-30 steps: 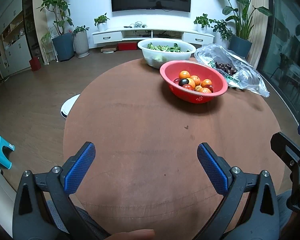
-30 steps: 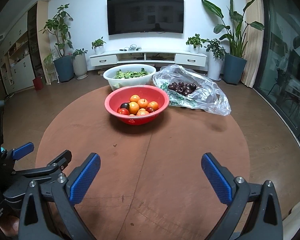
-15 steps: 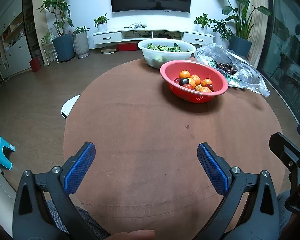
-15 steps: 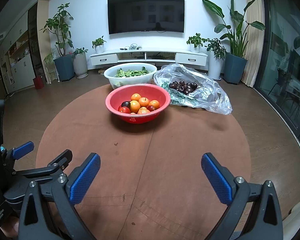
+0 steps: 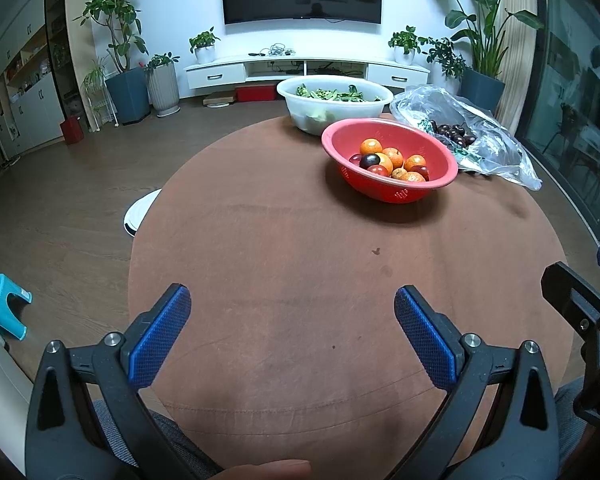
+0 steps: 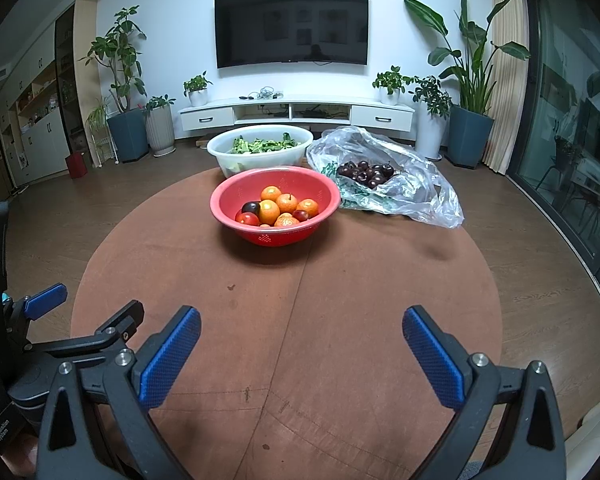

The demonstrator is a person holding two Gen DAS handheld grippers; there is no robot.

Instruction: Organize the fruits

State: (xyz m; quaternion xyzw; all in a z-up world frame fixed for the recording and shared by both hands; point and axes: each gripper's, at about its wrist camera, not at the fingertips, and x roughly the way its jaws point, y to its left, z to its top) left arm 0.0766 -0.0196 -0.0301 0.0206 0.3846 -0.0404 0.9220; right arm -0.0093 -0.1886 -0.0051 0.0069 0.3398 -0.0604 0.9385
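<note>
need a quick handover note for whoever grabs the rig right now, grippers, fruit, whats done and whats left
Left gripper: open, holding nothing, low over the near side of the table.
Right gripper: open, holding nothing, beside it.
Red bowl holds oranges and a few dark and red fruits. Plastic bag to its right holds dark fruit. White bowl of greens sits behind.
Done: no fruit picked up.
Left: the whole sorting.

Two bowls — one red bowl (image 6: pixel 275 204), one white bowl (image 6: pixel 260 150) — one plastic bag (image 6: pixel 384 178), roughly six oranges (image 6: pixel 269 211), perhaps three dark fruits (image 6: pixel 251 207).
</note>
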